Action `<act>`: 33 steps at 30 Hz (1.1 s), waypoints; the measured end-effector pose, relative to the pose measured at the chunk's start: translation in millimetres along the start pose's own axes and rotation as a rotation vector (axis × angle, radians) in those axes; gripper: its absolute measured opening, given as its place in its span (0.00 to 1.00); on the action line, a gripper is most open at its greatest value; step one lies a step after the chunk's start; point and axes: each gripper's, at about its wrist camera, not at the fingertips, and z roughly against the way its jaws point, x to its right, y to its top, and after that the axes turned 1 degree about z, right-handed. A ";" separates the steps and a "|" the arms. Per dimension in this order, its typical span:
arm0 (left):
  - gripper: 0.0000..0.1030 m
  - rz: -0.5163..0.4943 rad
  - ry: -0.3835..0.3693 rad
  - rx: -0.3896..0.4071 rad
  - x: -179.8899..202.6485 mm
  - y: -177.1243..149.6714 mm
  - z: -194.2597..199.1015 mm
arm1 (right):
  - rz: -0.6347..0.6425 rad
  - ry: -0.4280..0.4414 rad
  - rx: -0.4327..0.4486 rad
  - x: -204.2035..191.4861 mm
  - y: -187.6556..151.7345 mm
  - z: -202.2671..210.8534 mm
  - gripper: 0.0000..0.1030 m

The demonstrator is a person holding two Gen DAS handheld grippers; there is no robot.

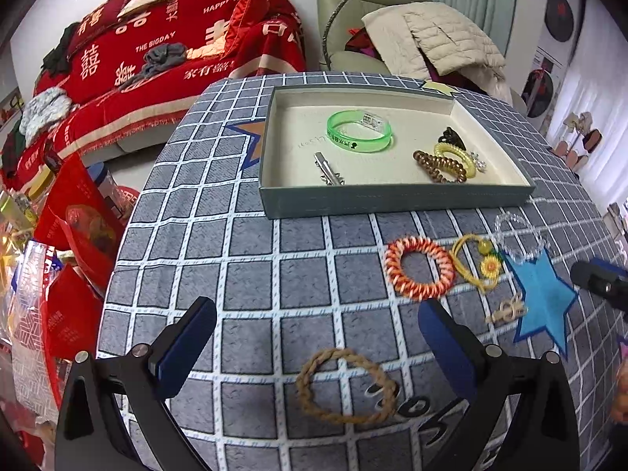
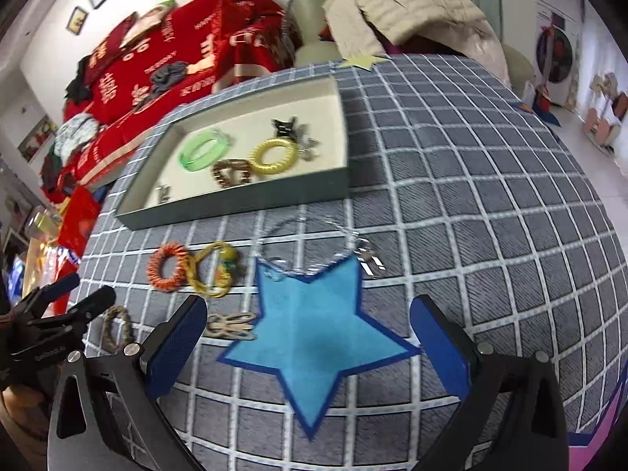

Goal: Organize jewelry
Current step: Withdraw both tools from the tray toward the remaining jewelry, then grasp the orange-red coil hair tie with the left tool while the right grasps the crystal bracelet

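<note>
My left gripper (image 1: 318, 337) is open low over the checked cloth, and a brown braided ring (image 1: 345, 384) lies between its fingers, untouched. My right gripper (image 2: 310, 333) is open wide above the blue star patch (image 2: 314, 345), empty. Just beyond it lies a clear bead bracelet (image 2: 306, 247). An orange coil tie (image 2: 168, 267), a yellow flower tie (image 2: 214, 271) and a beige clip (image 2: 231, 325) lie to its left. The grey tray (image 1: 392, 200) holds a green bangle (image 1: 359, 131), a silver clip (image 1: 327, 170), brown and yellow coils (image 1: 439, 165) and a black clip (image 1: 451, 135).
The round table's edge (image 1: 117, 259) drops off at the left, with red bags (image 1: 82, 219) on the floor beside it. A red-covered sofa (image 1: 165, 47) and an armchair with a beige jacket (image 1: 431, 35) stand behind the table. Bare cloth lies right of the tray.
</note>
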 end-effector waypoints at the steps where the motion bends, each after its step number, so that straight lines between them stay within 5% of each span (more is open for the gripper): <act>1: 1.00 0.009 -0.002 -0.005 1.2 1.6 -2.3 | -0.013 -0.005 -0.003 4.3 0.5 -1.2 1.00; 5: 1.00 0.016 0.014 -0.019 6.0 6.3 -15.3 | -0.062 -0.030 -0.006 18.7 4.4 -6.6 0.99; 17: 1.00 0.023 0.022 -0.049 15.1 7.6 -39.4 | -0.097 0.009 -0.030 17.1 10.2 -20.0 0.57; 24: 1.00 0.017 0.031 -0.050 20.6 13.5 -40.7 | -0.182 0.004 -0.034 13.7 12.0 -29.5 0.55; 33: 1.00 -0.009 0.042 -0.074 45.3 75.2 8.5 | -0.152 -0.114 0.001 -11.1 18.5 -47.8 0.42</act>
